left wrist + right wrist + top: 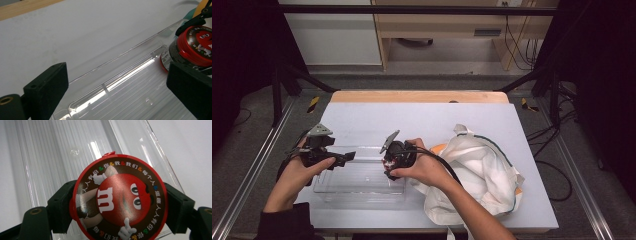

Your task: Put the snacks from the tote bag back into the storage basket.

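High view first: the table (422, 117) takes up the middle of the frame, its pale top running from the wooden strip at the back down to the bottom edge. At lower right lies the bag (482, 175), white cloth bunched up, with something orange showing at its upper left edge. Just left of it, at lower centre, sits the tray (362, 185), clear plastic, ribbed on the floor, its long side running left to right.

My left claw (343, 158) hangs over the tray's left end, at centre left of the frame. In the left gripper view its jaws stand apart with nothing between them, the tray's rim (120, 53) crossing the gap below.

My right claw (393, 162) is at the tray's upper right corner, just left of the bag. In the right gripper view its jaws are clamped on the tub (120, 197), one on each side of the round red lid with the cartoon face, right in the centre of that frame, over the tray floor (50, 150). The left gripper view shows the tub (197, 46) at the right edge, held above the tray.
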A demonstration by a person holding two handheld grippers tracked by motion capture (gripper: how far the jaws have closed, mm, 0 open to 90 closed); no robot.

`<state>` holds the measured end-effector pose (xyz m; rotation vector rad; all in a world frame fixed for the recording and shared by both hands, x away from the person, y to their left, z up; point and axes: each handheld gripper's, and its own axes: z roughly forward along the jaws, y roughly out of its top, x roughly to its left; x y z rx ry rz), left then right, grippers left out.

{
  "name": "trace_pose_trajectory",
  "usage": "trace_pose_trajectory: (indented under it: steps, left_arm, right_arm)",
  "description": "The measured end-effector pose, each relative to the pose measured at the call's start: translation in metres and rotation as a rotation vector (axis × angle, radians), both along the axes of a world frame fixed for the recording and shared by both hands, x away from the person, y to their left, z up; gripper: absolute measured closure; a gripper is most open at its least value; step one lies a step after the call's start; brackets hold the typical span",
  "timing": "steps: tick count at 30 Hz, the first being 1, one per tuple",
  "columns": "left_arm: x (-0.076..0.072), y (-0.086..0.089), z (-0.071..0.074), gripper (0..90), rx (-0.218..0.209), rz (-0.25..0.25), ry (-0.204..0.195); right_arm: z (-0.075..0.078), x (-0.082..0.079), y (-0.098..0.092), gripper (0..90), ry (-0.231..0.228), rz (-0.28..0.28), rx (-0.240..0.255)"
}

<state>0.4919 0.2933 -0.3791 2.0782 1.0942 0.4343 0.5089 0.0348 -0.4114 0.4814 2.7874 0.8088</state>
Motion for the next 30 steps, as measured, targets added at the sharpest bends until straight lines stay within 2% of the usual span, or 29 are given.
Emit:
trace_pose_trajectory:
  steps: [12,30]
  left_arm:
    - [0.0,-0.0003,-0.0003,4.0,-0.002,-0.002,0.002]
    - [-0.0001,0.0001,-0.0002,3.9,-0.002,-0.003,0.002]
  right_arm:
    - [-0.006,-0.0014,0.0046,23.8,-0.004,0.013,-0.054]
    - [-0.0067,0.0014,0.0039,23.5,0.026,0.003,-0.056]
